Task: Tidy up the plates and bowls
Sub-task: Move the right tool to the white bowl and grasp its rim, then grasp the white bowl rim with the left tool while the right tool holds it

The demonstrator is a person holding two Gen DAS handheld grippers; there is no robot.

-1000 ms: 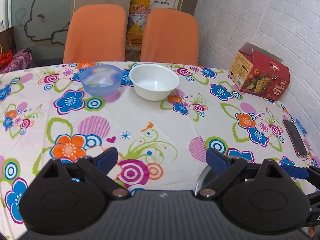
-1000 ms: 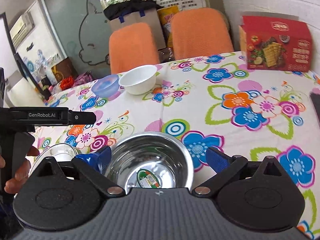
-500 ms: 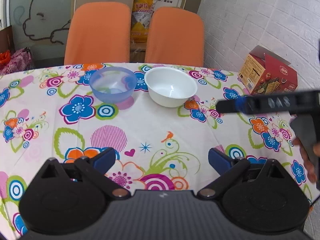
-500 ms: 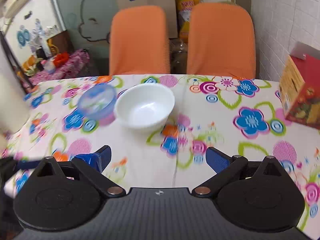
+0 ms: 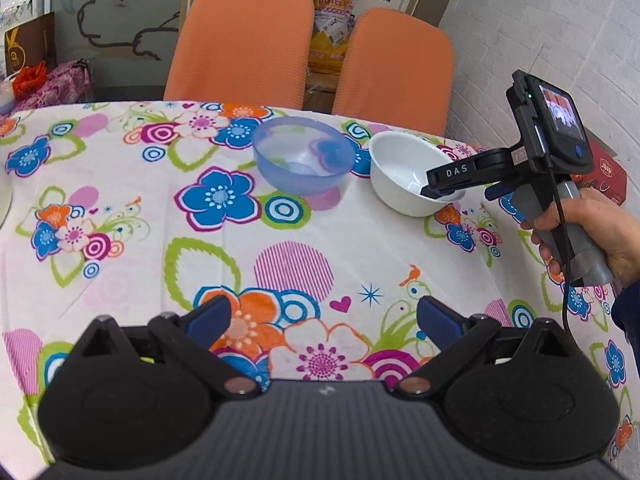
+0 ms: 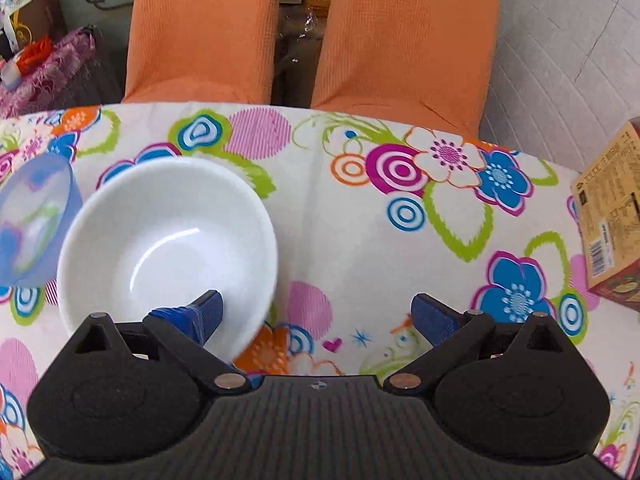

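Observation:
A white bowl (image 6: 168, 236) (image 5: 404, 176) stands on the flowered tablecloth (image 5: 304, 240) near the far edge, with a translucent blue bowl (image 5: 302, 154) (image 6: 34, 220) just left of it. My right gripper (image 6: 316, 312) is open and straddles the white bowl's right rim: its left finger is inside the bowl, its right finger outside over the cloth. In the left wrist view that gripper (image 5: 460, 190) reaches over the bowl, held by a hand (image 5: 592, 232). My left gripper (image 5: 320, 316) is open above the cloth, nothing between its fingers.
Two orange chairs (image 5: 244, 40) (image 5: 394, 64) stand behind the table's far edge. A red cracker box (image 6: 608, 220) sits at the right by the white brick wall (image 5: 560, 20). A pale rim (image 5: 3, 196) shows at the left edge of the left wrist view.
My right gripper left the steel bowl at the near side and moved forward to the white bowl, its left finger now inside the rim. My left gripper drifted left and slightly forward.

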